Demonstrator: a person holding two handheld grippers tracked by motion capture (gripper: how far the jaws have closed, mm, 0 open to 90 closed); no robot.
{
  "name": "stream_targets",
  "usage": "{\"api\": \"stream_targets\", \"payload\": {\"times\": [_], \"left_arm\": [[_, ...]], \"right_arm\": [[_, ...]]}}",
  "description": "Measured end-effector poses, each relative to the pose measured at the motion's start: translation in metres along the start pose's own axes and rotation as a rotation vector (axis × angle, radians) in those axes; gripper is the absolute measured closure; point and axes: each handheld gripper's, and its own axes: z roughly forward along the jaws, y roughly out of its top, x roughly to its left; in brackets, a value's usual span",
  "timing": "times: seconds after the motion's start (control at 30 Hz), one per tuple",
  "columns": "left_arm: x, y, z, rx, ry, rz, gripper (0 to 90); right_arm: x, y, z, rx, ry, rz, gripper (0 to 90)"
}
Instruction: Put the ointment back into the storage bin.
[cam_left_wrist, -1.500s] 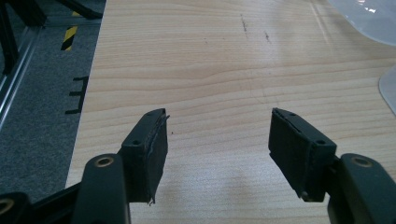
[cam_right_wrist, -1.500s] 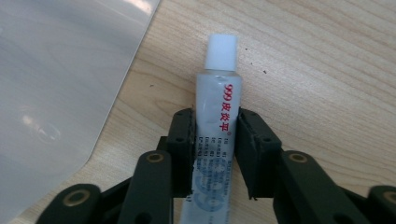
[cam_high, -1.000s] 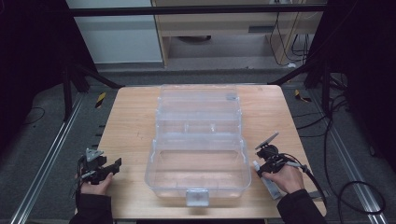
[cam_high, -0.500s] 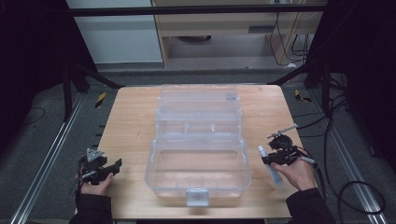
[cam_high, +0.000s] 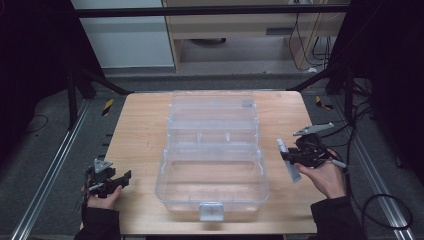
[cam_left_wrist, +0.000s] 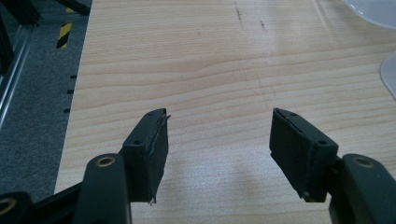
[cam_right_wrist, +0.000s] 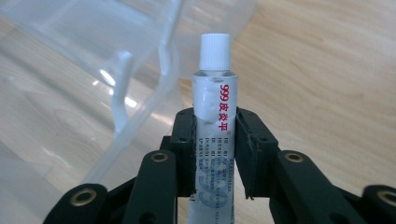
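High view: my right tool grips the tube, with the clear box just left of it in frame; left tool gapes wide.

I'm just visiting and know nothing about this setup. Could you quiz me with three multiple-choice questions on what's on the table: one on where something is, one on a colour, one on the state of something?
1. Where is the clear plastic box?
A. In the middle of the wooden table
B. On the floor
C. Held in the left gripper

2. What colour is the cap of the tube?
A. Red
B. White
C. Black

3. What is the left gripper doing?
A. Clamped on the tube
B. Gripping the box lid
C. Open, holding nothing

Answers:
1. A, the high view shows the box between the two hands, on the tabletop.
2. B, the right gripper view shows a ribbed white cap above red print.
3. C, its jaws stand apart over bare wood, while the right gripper is the one shut on the tube.
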Motion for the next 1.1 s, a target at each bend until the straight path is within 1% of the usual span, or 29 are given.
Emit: {"api": "stream_targets", "payload": {"times": [0.03, 0.07, 0.13, 0.17, 0.2, 0.23, 0.27, 0.3, 0.37, 0.4, 0.43, 0.47, 0.57, 0.6, 0.63, 0.67, 0.7, 0.73, 0.77, 0.8, 0.87, 1.0, 1.03, 1.1], "left_arm": [[0.0, 0.0, 0.0, -0.001, -0.001, 0.001, 37.3], [0.0, 0.0, 0.0, -0.001, -0.001, 0.001, 37.3], [0.0, 0.0, 0.0, 0.0, -0.002, 0.0, 37.4], [0.0, 0.0, 0.0, 0.001, -0.001, 0.001, 37.4], [0.0, 0.0, 0.0, 0.0, -0.001, 0.001, 37.4], [0.0, 0.0, 0.0, 0.001, -0.002, 0.002, 37.4], [0.0, 0.0, 0.0, 0.001, -0.001, 0.004, 37.4], [0.0, 0.0, 0.0, 0.001, -0.001, 0.004, 37.4], [0.0, 0.0, 0.0, 0.002, -0.002, 0.004, 37.4], [-0.001, 0.0, 0.0, 0.002, -0.001, 0.005, 37.4], [-0.001, 0.0, 0.0, 0.001, -0.001, 0.005, 37.5], [-0.001, 0.0, 0.0, 0.001, -0.001, 0.005, 37.5], [-0.001, 0.0, 0.0, 0.001, -0.001, 0.007, 37.5], [-0.001, 0.0, 0.0, 0.001, -0.001, 0.006, 37.5], [-0.001, 0.0, 0.0, 0.003, -0.002, 0.006, 37.6], [-0.001, 0.0, 0.0, 0.003, -0.002, 0.007, 37.6], [-0.001, 0.0, 0.0, 0.003, -0.002, 0.007, 37.6], [-0.001, 0.0, 0.001, 0.003, -0.002, 0.007, 37.6], [-0.001, 0.0, 0.0, 0.003, -0.002, 0.007, 37.6], [-0.001, 0.0, 0.0, 0.003, -0.002, 0.007, 37.6], [-0.001, 0.0, 0.0, 0.003, -0.002, 0.006, 37.6], [-0.001, 0.0, 0.001, 0.004, -0.001, 0.009, 37.6], [-0.001, 0.0, 0.0, 0.002, -0.001, 0.009, 37.7], [-0.001, 0.0, 0.0, 0.003, -0.001, 0.009, 37.7]], "right_arm": [[0.002, 0.005, -0.004, -0.02, 0.008, -0.027, 70.1], [0.002, 0.005, -0.004, -0.02, 0.008, -0.027, 70.1], [0.006, 0.01, -0.009, -0.039, 0.017, -0.054, 70.1], [0.009, 0.015, -0.012, -0.051, 0.031, -0.084, 70.1], [0.009, 0.015, -0.012, -0.051, 0.031, -0.084, 70.1], [0.011, 0.017, -0.014, -0.059, 0.038, -0.095, 70.0], [0.014, 0.023, -0.017, -0.067, 0.056, -0.134, 70.0], [0.014, 0.023, -0.017, -0.067, 0.056, -0.134, 70.0], [0.019, 0.03, -0.021, -0.068, 0.069, -0.175, 70.0], [0.026, 0.038, -0.023, -0.064, 0.083, -0.218, 70.1], [0.029, 0.041, -0.023, -0.063, 0.083, -0.237, 70.0], [0.029, 0.041, -0.023, -0.063, 0.083, -0.237, 70.0], [0.039, 0.05, -0.024, -0.053, 0.104, -0.299, 70.0], [0.042, 0.052, -0.024, -0.047, 0.115, -0.313, 70.0], [0.048, 0.057, -0.022, -0.032, 0.134, -0.342, 70.0], [0.051, 0.059, -0.021, -0.025, 0.142, -0.356, 70.0], [0.051, 0.059, -0.021, -0.025, 0.142, -0.356, 70.0], [0.056, 0.064, -0.018, -0.008, 0.159, -0.381, 70.0], [0.058, 0.065, -0.016, -0.003, 0.164, -0.392, 70.0], [0.058, 0.065, -0.016, -0.003, 0.164, -0.392, 70.0], [0.064, 0.07, -0.012, 0.019, 0.183, -0.433, 70.0], [0.075, 0.074, -0.006, 0.051, 0.219, -0.481, 70.0], [0.079, 0.076, -0.003, 0.062, 0.235, -0.501, 70.0], [0.081, 0.076, -0.001, 0.069, 0.243, -0.507, 70.0]]}}
